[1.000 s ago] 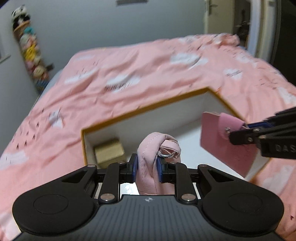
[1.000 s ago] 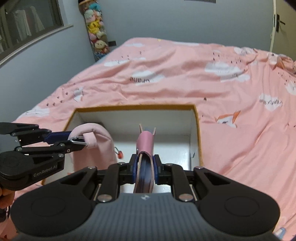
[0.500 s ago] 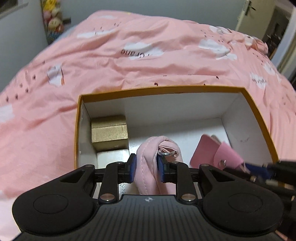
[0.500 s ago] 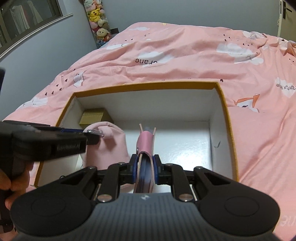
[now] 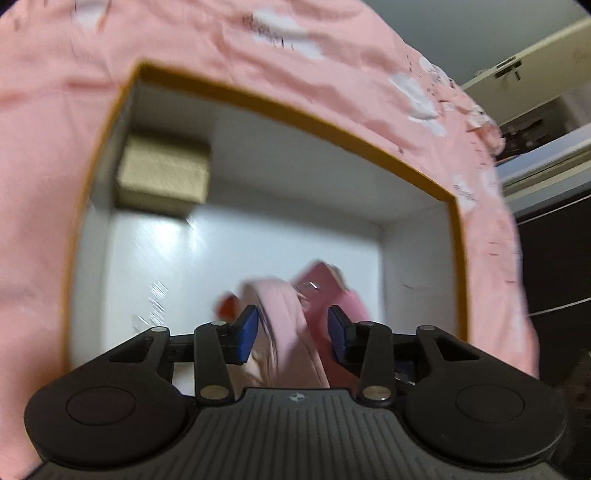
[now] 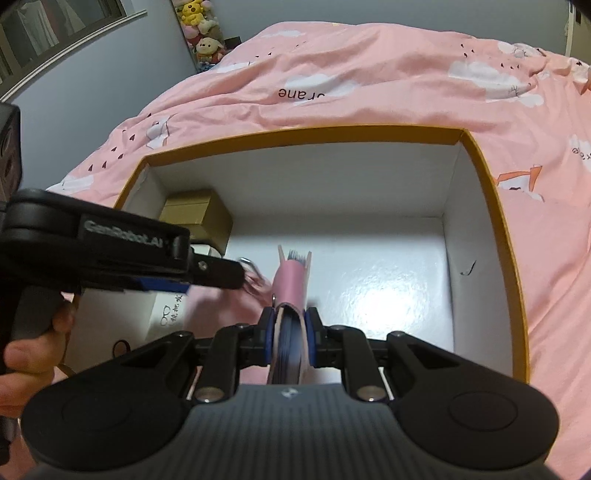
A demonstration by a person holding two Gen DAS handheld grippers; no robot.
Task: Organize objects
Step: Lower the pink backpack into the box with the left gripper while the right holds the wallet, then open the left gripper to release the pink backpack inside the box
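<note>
An open box with a mustard rim and white inside lies on the pink bed. My left gripper is open inside the box; a soft pink pouch lies loose between its blue pads, blurred. In the right wrist view that gripper reaches in from the left over the pouch. My right gripper is shut on a pink card wallet held upright over the box floor. The wallet also shows in the left wrist view.
A small gold box sits in the far left corner of the big box; it also shows in the left wrist view. The pink bedspread surrounds the box. Plush toys hang by the grey wall.
My left gripper has opened and let go of the pink pouch, which now lies in the box. Both grippers have dropped lower into the box. The right one still holds the wallet.
</note>
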